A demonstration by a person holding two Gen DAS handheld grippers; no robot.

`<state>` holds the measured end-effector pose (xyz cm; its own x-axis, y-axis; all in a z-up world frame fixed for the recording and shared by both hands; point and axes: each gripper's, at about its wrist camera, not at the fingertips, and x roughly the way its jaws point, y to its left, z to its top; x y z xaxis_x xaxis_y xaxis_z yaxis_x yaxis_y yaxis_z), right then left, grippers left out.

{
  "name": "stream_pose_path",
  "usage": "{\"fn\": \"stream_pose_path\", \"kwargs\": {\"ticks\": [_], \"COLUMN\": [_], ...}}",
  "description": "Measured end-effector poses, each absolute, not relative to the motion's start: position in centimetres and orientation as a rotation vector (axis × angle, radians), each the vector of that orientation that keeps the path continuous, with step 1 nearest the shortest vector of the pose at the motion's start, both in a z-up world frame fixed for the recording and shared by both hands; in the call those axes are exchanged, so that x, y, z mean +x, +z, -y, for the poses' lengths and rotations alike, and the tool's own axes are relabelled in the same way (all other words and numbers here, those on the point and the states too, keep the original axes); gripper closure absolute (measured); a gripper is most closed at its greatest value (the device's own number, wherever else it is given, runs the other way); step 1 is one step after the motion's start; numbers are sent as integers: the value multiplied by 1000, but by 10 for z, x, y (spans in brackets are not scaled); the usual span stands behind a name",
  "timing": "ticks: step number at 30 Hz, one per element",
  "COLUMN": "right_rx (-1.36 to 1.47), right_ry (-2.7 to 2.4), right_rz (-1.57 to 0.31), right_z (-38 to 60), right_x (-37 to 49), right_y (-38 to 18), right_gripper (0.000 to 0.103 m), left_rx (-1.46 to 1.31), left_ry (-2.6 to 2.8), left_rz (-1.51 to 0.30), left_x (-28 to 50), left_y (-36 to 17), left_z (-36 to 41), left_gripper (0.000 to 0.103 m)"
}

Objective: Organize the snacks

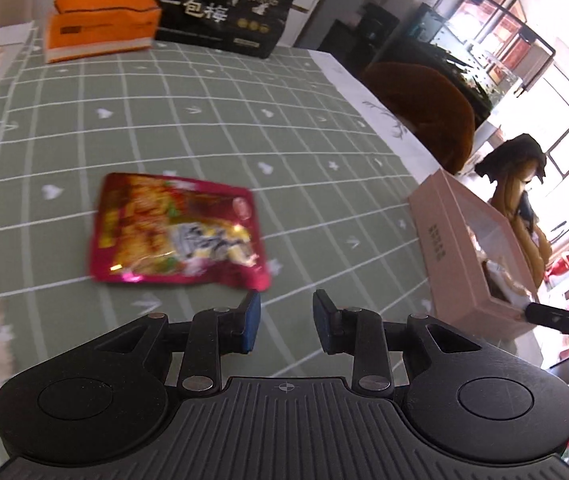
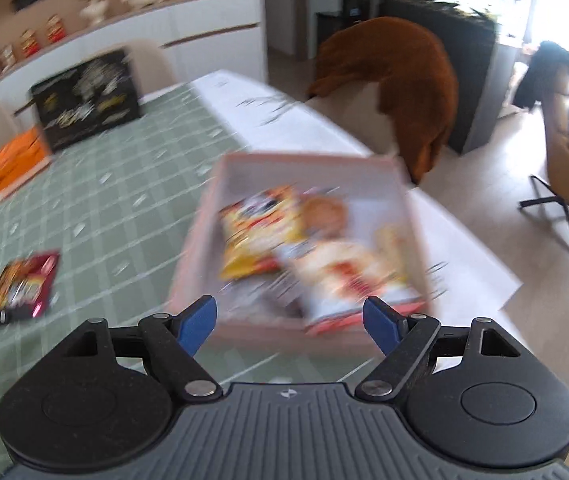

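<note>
Just ahead-left of the left gripper (image 1: pixel 286 322), a red snack packet (image 1: pixel 176 230) lies flat on the green checked tablecloth (image 1: pixel 204 112); its jaws stand apart, empty. Beyond the wide-open, empty right gripper (image 2: pixel 290 326) sits the pink box (image 2: pixel 416 216) holding blurred snack bags (image 2: pixel 308 240).

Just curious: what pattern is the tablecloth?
Green tablecloth with white grid lines, clearest in the left wrist view.
</note>
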<state>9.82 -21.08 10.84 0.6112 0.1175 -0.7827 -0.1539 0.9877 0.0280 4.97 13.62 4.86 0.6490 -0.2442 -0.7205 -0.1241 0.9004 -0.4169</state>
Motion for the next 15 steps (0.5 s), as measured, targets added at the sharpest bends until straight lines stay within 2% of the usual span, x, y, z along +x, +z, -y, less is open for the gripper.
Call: {"fn": "stream_pose_path", "kwargs": {"ticks": [7,15], "right_rx": [-30,-49], "right_ry": [419,525], "right_rz": [-1035,-1138], "right_z": [106,-30], "right_x": [97,137], "right_y": [93,63], "right_gripper": [18,18], "left_rx": [-442,-468], "left_ry": [68,256], "left_rz": [-875,-725], "left_x": [12,-3], "left_y": [59,83], "left_z": [-160,-214], "left_gripper": [70,70]}}
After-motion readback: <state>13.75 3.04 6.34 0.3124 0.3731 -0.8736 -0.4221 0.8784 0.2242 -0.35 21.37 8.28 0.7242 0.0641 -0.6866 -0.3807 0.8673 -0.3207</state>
